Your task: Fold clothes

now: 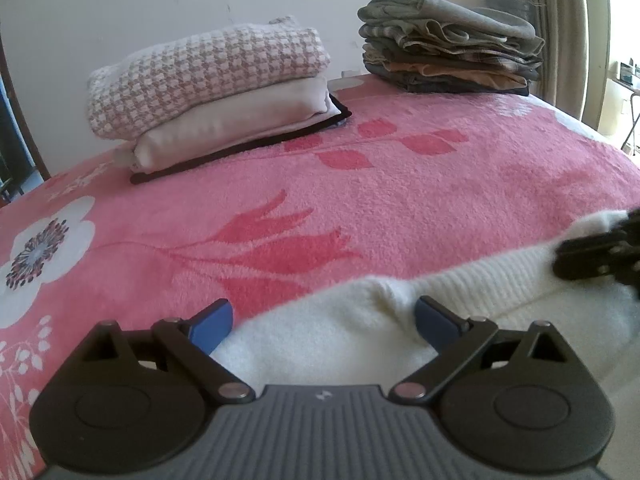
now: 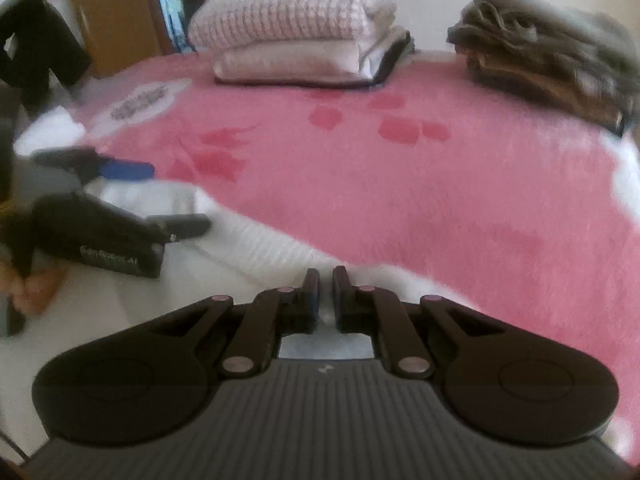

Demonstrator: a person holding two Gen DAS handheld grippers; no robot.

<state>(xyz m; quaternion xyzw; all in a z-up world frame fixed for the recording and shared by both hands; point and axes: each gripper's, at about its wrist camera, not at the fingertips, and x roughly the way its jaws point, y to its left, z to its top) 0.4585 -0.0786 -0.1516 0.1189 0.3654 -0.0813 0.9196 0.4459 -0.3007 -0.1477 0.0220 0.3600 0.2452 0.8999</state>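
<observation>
A white knitted sweater (image 1: 340, 336) lies on the near edge of the pink flowered blanket (image 1: 400, 200). My left gripper (image 1: 324, 326) hovers just over the sweater's edge, open, with its blue pads wide apart and cloth below them. In the right wrist view the sweater (image 2: 260, 248) runs from the left to under my right gripper (image 2: 326, 294), whose fingers are nearly together with white cloth pinched between them. The right gripper (image 1: 600, 248) shows at the right edge of the left wrist view, on the sweater. The left gripper (image 2: 152, 200) appears open at the left.
Two folded piles stand at the back of the bed: a checked pink-and-white pile (image 1: 208, 76) (image 2: 288, 28) and a grey-brown pile (image 1: 448, 56) (image 2: 552, 60). A wall lies behind them, a curtain (image 1: 560, 20) at the right. A hand (image 2: 28, 288) holds the left gripper.
</observation>
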